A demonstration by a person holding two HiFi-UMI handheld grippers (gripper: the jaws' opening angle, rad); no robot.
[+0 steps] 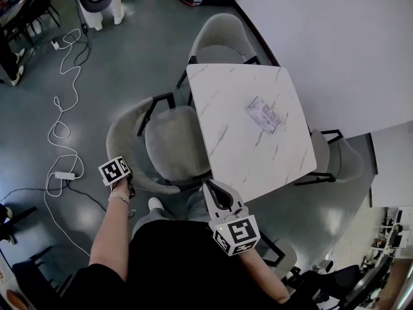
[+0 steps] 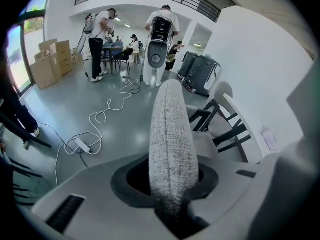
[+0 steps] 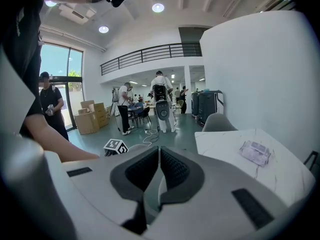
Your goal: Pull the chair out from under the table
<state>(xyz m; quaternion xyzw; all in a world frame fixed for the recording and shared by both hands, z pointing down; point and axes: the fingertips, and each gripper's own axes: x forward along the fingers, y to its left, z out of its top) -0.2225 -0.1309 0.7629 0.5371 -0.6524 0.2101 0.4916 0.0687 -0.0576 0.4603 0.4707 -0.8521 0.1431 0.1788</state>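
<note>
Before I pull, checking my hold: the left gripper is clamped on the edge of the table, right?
Not quite. The left gripper is clamped on the chair's backrest, whose padded rim stands between its jaws in the left gripper view.

Grey upholstered chair (image 1: 169,144) with curved backrest and black legs, set upright, seat front tucked under the left edge of the white marble-patterned table (image 1: 226,108).
</note>
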